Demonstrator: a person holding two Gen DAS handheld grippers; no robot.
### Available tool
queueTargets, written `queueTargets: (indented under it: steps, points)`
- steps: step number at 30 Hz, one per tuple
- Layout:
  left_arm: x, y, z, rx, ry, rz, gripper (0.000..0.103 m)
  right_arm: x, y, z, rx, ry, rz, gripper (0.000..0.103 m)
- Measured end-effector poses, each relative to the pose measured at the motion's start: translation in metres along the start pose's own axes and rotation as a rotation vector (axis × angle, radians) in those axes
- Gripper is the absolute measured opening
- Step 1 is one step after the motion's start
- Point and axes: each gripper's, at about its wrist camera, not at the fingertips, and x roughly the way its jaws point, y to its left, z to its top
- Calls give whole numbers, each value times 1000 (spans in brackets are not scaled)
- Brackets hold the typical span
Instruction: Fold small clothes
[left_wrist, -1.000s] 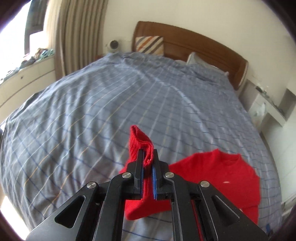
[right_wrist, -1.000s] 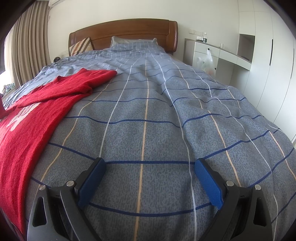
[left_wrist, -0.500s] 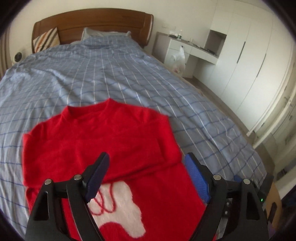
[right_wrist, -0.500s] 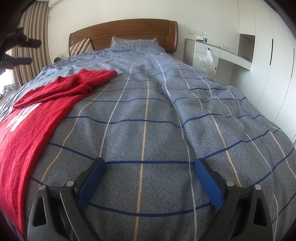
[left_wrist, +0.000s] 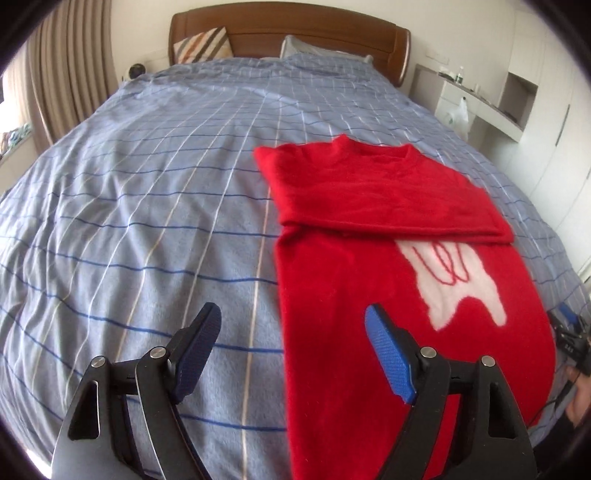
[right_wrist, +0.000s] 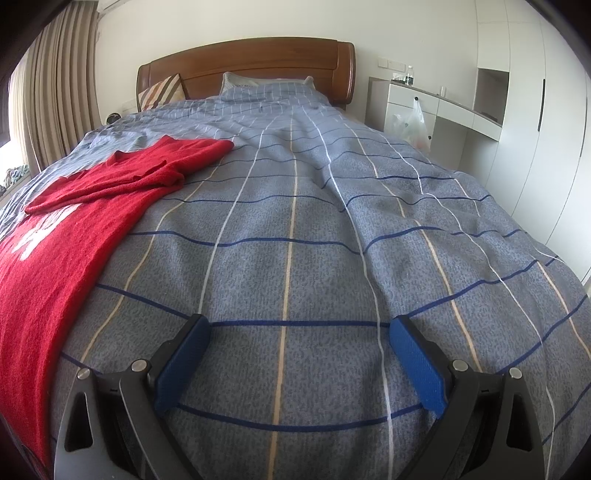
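A: Where is the red sweater (left_wrist: 388, 266)?
B: Flat on the bed (left_wrist: 147, 184), toward its right side near the foot edge, with 1 sleeve folded across the chest.
A: And the left tool (left_wrist: 291, 350)?
B: Released, grasping nothing, above the sweater's left edge.
A: The right tool (right_wrist: 299, 362)?
B: Also released, over bare bedspread beside the sweater.

Big bed (left_wrist: 155, 192) with a blue-grey checked duvet; red sweater (left_wrist: 388, 295) lies flat on it, sleeves folded across, plus pillows (right_wrist: 266, 83) by the headboard.
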Motion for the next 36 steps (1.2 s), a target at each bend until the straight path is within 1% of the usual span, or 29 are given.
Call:
queueTargets:
  steps: [1,2,4,5,7,8,9,10,12,14,17,18,20,21,22,24,27,30,33,36]
  points:
    - [10,1,6,13,11,-3,72,0,-1,0,-1,-1,-2,97]
    - [21,-1,12,34,24,-1,65,-1,0,0,-2,-3,-4,97]
    - [42,-5,23,76,40,29,62,-1,1,-1,-4,-5,-7,97]
    - [51,-6,29,83,46,48,60,-2,2,-1,-4,-6,-8,97]
    - [68,-5,40,60,43,84,53,-2,2,-1,-5,-7,-10,97]
    - [75,-2,44,39,39,93,40,-2,4,-1,-5,-7,-10,97]
    - [78,3,45,26,28,110,11,-2,4,-1,-5,-7,-10,97]
    - [81,8,43,8,23,123,7,-2,4,-1,-5,-7,-10,97]
    - [81,18,35,-42,10,102,7,-2,4,-1,-5,-7,-10,98]
    - [78,17,28,-23,-2,112,7,-2,4,-1,-5,-7,-10,98]
    - [72,11,25,5,-8,130,7,-2,4,-1,-5,-6,-10,98]
    - [70,11,23,10,-8,135,11,-2,4,-1,-5,-6,-10,98]
    - [64,12,20,1,-15,141,15,-2,4,-1,-5,-6,-11,98]
    - [59,14,16,-14,-18,144,22,-2,4,-1,-5,-6,-11,98]
    - [53,18,13,-34,-20,145,27,-2,4,-2,-5,-7,-11,98]
    - [39,29,3,-83,-31,133,53,-2,4,-1,-5,-7,-11,98]
    - [11,42,-12,-143,-72,110,71,-2,4,-1,-5,-7,-11,98]
    - [-6,53,-24,-170,-96,118,79,-2,4,-1,-5,-7,-11,98]
    - [-10,63,-34,-181,-109,155,85,-2,4,-1,-5,-7,-11,98]
    - [-1,75,-49,-237,-97,161,87,-2,4,-1,-5,-7,-11,98]
